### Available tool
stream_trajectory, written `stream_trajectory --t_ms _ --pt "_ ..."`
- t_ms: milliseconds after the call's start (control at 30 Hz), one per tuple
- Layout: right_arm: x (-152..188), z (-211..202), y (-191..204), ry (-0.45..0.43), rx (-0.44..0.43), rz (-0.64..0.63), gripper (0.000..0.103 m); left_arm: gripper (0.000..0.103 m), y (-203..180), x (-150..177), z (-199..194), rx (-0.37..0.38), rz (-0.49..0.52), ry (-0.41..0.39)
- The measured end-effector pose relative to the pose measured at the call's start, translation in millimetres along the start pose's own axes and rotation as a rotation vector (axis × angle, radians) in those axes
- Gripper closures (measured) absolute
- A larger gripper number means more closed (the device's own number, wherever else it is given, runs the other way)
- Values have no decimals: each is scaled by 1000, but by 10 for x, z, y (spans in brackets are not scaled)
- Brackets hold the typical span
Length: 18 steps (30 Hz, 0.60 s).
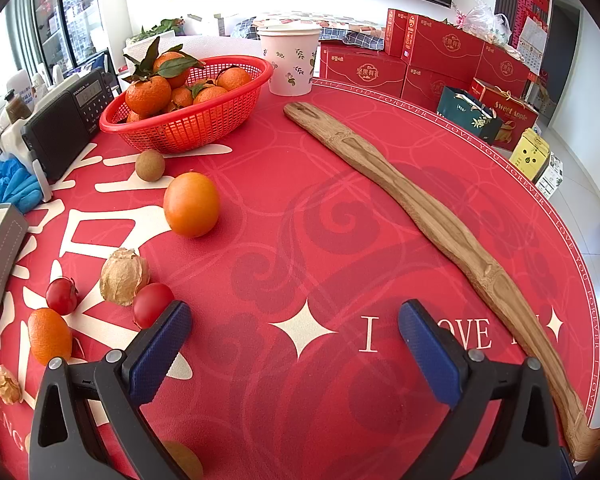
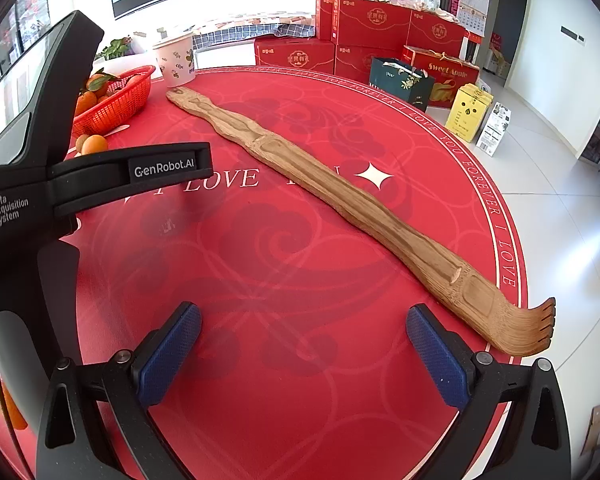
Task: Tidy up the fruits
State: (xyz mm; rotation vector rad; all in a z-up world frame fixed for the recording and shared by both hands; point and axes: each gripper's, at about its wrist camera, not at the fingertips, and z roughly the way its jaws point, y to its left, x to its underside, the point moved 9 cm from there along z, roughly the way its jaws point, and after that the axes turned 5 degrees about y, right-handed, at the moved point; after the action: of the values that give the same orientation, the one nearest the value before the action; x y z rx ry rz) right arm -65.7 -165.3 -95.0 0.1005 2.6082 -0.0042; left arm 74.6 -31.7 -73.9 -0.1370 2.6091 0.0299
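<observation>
Clearly printed along the red mat [image 1: 284,184] rim: "I LOVE YOU FOREVER"; across the middle, "I LOVE", partly covered. "Sweet Apple" on a gift box [image 1: 508,114] off the far edge; "GenRobot.AI" and "Data Acquisition System" on the left gripper's body, legible only from the right wrist.

Left gripper [image 1: 294,344]: jaws wide apart, nothing between them, low over the mat. Right gripper [image 2: 302,354]: likewise wide apart and empty.

Only from the left wrist: loose fruit left of the gripper — orange [image 1: 191,204], brown round fruit [image 1: 150,165] just beyond it, two red fruits [image 1: 152,304] [image 1: 61,295] flanking a papery husk [image 1: 123,276], a small orange [image 1: 49,335] nearer. Radio [image 1: 66,120] at the left edge. Basket [image 1: 188,124] of leafy oranges at the far side, cup [image 1: 289,60] just right of it.

Only from the right wrist: clawed end of the back scratcher [image 2: 340,204], overhanging the right rim.

Open mat between scratcher and fruit.
</observation>
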Motion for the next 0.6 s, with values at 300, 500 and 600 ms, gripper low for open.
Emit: stream_trajectory --t_ms 300,500,600 --pt "-40 27 45 5 -3 -4 0 0 6 -1 1 0 0 0" --pt "-42 41 59 18 -4 -4 0 0 6 -1 1 0 0 0" --pt "-43 46 67 18 -5 -5 0 0 3 -6 2 0 -1 0"
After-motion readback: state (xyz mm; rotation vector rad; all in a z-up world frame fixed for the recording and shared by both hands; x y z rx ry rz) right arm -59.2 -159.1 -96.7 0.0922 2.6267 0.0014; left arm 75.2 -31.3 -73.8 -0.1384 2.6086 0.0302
